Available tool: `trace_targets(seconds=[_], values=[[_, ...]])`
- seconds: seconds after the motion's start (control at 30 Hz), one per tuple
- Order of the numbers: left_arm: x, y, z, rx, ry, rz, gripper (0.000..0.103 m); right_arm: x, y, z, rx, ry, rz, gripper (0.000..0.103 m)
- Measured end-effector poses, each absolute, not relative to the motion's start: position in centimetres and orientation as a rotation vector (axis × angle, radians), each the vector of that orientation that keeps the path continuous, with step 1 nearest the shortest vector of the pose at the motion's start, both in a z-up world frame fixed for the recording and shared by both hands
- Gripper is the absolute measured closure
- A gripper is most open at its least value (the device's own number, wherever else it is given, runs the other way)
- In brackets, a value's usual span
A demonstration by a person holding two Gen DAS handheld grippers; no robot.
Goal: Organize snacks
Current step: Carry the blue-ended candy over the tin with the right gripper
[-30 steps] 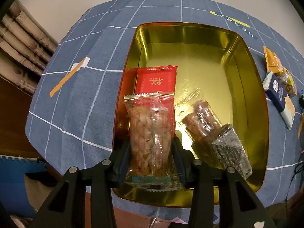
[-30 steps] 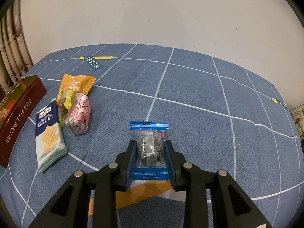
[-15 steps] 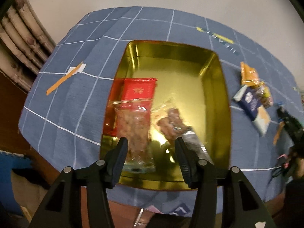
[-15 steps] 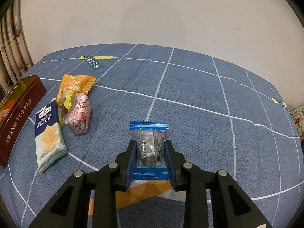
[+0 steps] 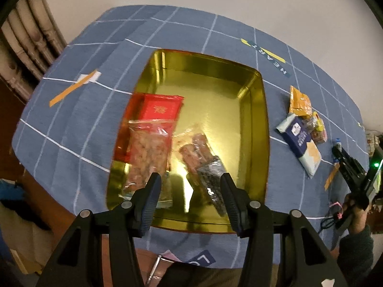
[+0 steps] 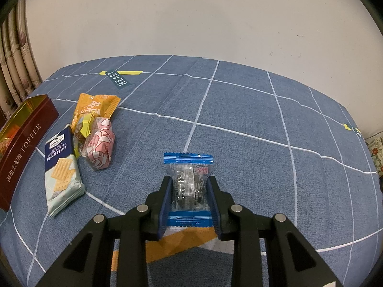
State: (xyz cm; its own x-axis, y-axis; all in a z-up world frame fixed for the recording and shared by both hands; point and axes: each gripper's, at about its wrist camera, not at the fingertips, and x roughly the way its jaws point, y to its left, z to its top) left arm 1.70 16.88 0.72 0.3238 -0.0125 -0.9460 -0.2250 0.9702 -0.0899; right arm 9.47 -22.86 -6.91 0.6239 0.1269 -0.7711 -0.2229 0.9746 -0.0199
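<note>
1. Snacks lie in two places: some inside the gold-lined tin (image 5: 253,129), the rest loose on the blue checked tablecloth (image 6: 239,110).
2. Inside the tin, a red packet (image 5: 161,110) lies against the left wall, a clear bag of brownish pieces (image 5: 148,153) overlaps its near end, and a clear pack with dark contents (image 5: 203,165) lies just beside them; the tin's far half is bare.
3. Left gripper (image 5: 190,191) hangs above the tin's near edge with its jaws apart and nothing between them.
4. Right gripper (image 6: 190,191) is clamped on a blue-edged clear candy packet (image 6: 189,181) resting on the cloth.
5. To that packet's left, well apart from it, sit a cracker pack (image 6: 62,169), a pink wrapped sweet (image 6: 99,146) and an orange packet (image 6: 95,107), bunched together and touching.
6. These three lie between the held packet and the tin's maroon wall marked TOFFEE.
7. A sleeved hand (image 5: 356,212) holds the right gripper at the table's edge.
</note>
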Motion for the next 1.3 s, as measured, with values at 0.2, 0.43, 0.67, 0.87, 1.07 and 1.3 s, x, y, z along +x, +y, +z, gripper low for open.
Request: trace_targets(seconds=[0.2,0.43,0.67,0.87,1.07,1.3], values=[[0.7,18.3,0.8,-0.213,1.205,0.184,0.053,9.6,-22.6,-6.9,-0.128,0.888,0.186,0.073],[-0.4,20.1,1.1,-0.23,1.163,0.232,0.048,9.6,-21.9,-6.7,-0.142,0.916,0.155,0.074],[-1.1,21.5,0.8,-0.269,1.133,0.258,0.041,9.2,-21.6,-6.6,-0.124,0.95,0.09,0.075],[-1.6,22.5,0.7,-0.275,1.108,0.298,0.04,8.1,-21.3,-5.4,-0.111,0.944,0.051,0.076],[-2.4,23.2,0.9,-0.278,1.064,0.32,0.034,6.8,-20.8,-3.5,-0.099,0.932,0.058,0.076],[-2.9,24.7,0.9,-0.331,1.054,0.345,0.034,5.1,-17.1,-0.2,-0.104,0.918,0.176,0.076]])
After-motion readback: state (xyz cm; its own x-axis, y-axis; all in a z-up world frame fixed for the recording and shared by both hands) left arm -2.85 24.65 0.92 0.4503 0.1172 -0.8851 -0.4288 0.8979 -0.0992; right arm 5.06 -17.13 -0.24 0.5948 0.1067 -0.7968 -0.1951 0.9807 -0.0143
